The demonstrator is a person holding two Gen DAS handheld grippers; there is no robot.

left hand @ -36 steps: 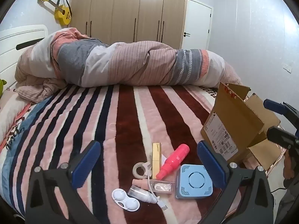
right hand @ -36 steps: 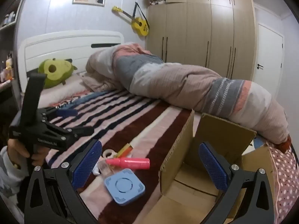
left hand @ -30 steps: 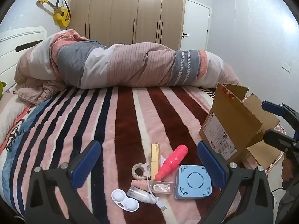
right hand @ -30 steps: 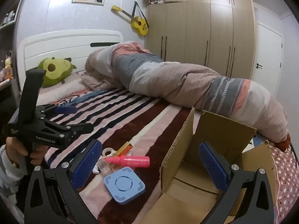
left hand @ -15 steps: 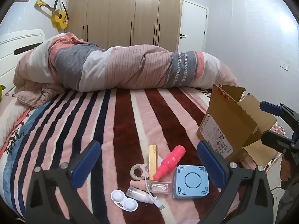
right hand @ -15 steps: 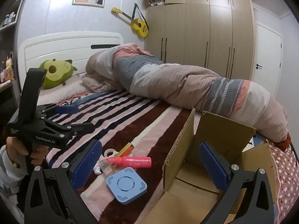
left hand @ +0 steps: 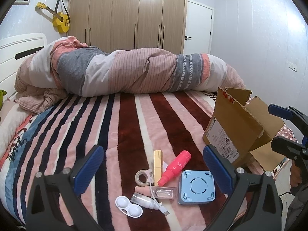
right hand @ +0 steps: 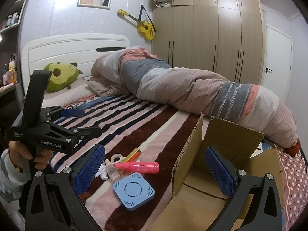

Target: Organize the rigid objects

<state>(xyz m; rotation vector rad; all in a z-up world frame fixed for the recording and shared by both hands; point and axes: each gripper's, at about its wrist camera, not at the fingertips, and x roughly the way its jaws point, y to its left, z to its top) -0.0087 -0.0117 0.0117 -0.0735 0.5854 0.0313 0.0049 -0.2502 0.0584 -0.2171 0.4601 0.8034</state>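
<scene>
A cluster of small items lies on the striped blanket: a pink bottle (left hand: 175,167), a blue square device (left hand: 196,187), a gold box (left hand: 157,167), a tape roll (left hand: 141,176), a white lens case (left hand: 128,206) and a clear case (left hand: 163,192). An open cardboard box (left hand: 238,127) stands to their right. My left gripper (left hand: 153,166) is open and empty, held above the cluster. My right gripper (right hand: 155,168) is open and empty, between the pink bottle (right hand: 137,167) and the box (right hand: 221,165). The blue device (right hand: 133,191) lies below it.
A rolled duvet (left hand: 125,73) lies across the far side of the bed. A green plush toy (right hand: 59,77) sits by the white headboard (right hand: 77,50). Wardrobes (left hand: 127,17) and a door stand behind. The left gripper shows in the right wrist view (right hand: 77,121).
Both cameras have shifted slightly; the cluster sits a little higher and further left in the left wrist view. Both grippers stay open and nothing was picked up.
</scene>
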